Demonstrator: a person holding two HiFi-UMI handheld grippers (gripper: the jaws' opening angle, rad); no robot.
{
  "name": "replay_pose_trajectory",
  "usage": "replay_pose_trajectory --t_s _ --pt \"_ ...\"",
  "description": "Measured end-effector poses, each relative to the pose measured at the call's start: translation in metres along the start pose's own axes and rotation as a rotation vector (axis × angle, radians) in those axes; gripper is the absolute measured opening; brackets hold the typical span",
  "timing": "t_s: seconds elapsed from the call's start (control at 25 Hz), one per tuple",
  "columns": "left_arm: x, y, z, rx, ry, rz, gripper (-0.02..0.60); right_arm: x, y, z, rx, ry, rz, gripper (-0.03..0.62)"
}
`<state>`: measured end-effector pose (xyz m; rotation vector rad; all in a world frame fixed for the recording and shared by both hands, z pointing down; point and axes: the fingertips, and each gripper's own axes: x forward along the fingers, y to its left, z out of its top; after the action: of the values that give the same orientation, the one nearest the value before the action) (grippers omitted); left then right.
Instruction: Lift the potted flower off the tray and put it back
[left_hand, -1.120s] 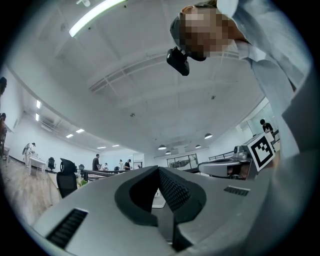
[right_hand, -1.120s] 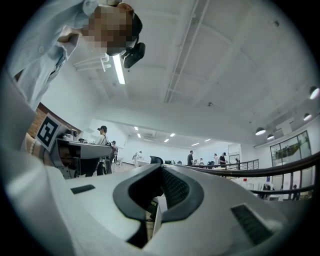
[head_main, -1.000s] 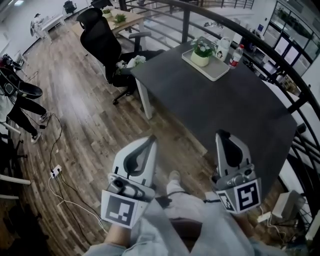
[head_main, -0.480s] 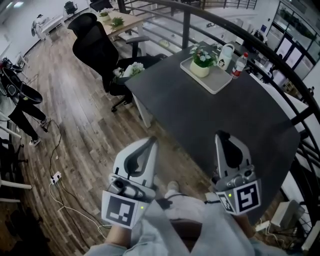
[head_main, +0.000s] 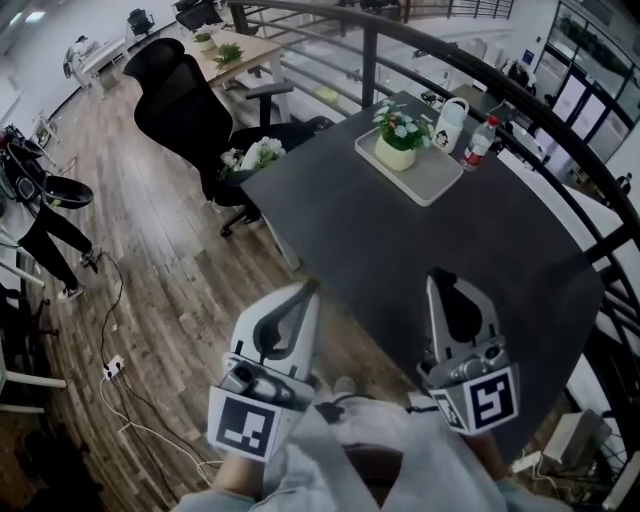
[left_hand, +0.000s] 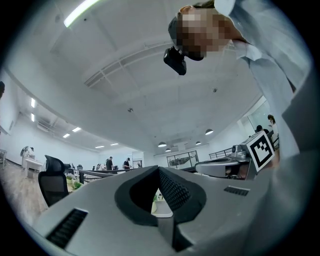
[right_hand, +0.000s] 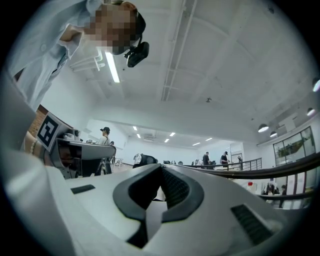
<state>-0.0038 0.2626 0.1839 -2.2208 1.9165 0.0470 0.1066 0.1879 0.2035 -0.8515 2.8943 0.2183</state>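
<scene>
Wood-plank flooring (head_main: 150, 250) is seen across the left of the head view. A dark grey table (head_main: 450, 240) fills the right, and a curved black railing (head_main: 560, 110) runs behind it. A black office chair (head_main: 185, 100) is parked just off the table's far left corner, and a bunch of white flowers (head_main: 255, 155) is seen between the chair and that corner.

Both tools are held low at the near edge, side by side and apart. The left gripper (head_main: 308, 288) is seen over the floor just off the table's edge, the right gripper (head_main: 440, 278) over the table's near part. In the left gripper view the fingers of the left gripper (left_hand: 159, 172) are pressed together at the tips with nothing pinched. The same is seen of the right gripper (right_hand: 161, 169) in its own view.

A pale rectangular tray (head_main: 430, 188) is set at the table's far end, well apart from both tools. The potted flower (head_main: 400, 135) stands upright on the tray's left part, in a cream pot. A white jug (head_main: 452, 120) and a red-capped bottle (head_main: 478, 143) are placed just behind the tray.
</scene>
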Motion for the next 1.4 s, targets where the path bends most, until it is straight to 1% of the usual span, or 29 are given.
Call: replay_pose_trajectory --t_s 0.36,0.48,0.68,0.8,1.0,1.24,1.4 --pt "0.029 0.001 -0.004 -0.002 -0.011 -0.044 -0.002 0.002 -0.024 -0.008 0.002 -0.003 -0.057 0.0" --pt "0.044 0.003 -0.004 0.002 -0.025 -0.074 -0.002 0.005 -0.033 -0.01 -0.01 -0.001 -0.085 0.0" --pt "0.079 0.013 -0.009 -0.013 -0.045 -0.136 -0.002 0.016 -0.054 -0.017 -0.023 0.015 -0.153 0.0" --pt "0.105 0.022 -0.017 -0.021 -0.043 -0.173 -0.002 0.029 -0.071 -0.024 -0.032 0.032 -0.193 0.0" --pt "0.141 0.039 -0.026 -0.05 -0.037 -0.257 -0.002 0.048 -0.089 -0.03 -0.034 0.065 -0.281 0.0" --pt "0.18 0.065 -0.034 -0.061 -0.032 -0.319 -0.002 0.078 -0.115 -0.031 -0.037 0.074 -0.361 0.0" --pt "0.202 0.083 -0.04 -0.078 -0.029 -0.35 -0.002 0.095 -0.131 -0.03 -0.067 0.097 -0.401 0.0"
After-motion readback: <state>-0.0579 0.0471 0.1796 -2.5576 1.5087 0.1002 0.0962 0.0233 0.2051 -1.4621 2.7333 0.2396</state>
